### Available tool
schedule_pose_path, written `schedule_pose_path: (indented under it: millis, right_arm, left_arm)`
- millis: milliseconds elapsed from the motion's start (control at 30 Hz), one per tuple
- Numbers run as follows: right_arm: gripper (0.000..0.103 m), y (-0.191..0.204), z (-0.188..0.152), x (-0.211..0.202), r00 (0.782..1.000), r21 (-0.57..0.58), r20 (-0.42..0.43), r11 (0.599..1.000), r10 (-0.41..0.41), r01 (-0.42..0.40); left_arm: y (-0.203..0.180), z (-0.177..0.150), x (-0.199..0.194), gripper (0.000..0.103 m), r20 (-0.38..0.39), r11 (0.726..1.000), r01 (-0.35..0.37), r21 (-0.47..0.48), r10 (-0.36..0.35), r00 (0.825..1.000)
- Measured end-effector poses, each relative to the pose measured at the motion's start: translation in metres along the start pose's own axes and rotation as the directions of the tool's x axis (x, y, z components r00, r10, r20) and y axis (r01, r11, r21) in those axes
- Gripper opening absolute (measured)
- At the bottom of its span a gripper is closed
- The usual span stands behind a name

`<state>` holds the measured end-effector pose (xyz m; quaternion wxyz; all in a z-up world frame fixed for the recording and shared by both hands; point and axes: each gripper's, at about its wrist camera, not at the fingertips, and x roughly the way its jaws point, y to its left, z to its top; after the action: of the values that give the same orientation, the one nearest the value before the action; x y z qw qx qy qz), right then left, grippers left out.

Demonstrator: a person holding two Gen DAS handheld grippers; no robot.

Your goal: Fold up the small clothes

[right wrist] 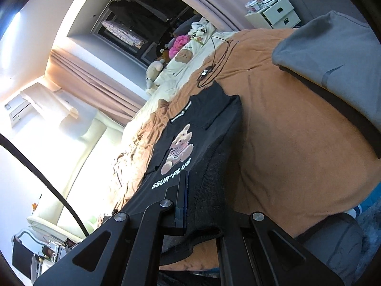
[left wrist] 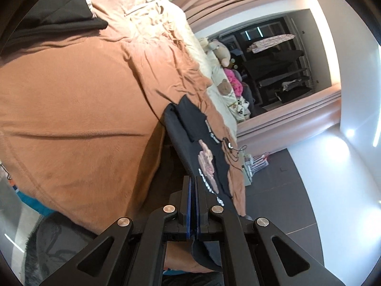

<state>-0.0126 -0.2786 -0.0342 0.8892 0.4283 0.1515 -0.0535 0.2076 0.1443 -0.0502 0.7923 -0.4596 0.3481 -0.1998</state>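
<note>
Brown bedspread (left wrist: 71,119): one black T-shirt (right wrist: 190,124), hem pinched by left tongs (left wrist: 193,181) and right tongs (right wrist: 190,178).

Printed in white capitals on the black T-shirt (right wrist: 190,128), just below its teddy-bear graphic (right wrist: 177,149): "SSUR*PLUS". Above the bear, at the neck label, more white lettering, too small to read. Elsewhere, nothing legible.
</note>
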Motion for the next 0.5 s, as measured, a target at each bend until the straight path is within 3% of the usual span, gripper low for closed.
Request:
schedule_pose_path:
  millis: [500]
  right_arm:
    - [0.0, 0.013, 0.006, -0.027, 0.999, -0.064, -0.043, 0.998, 0.027, -0.029]
  left_arm:
    - [-0.015, -0.026, -0.086, 0.002, 0.051, 0.998, 0.048, 0.031, -0.049, 0.997]
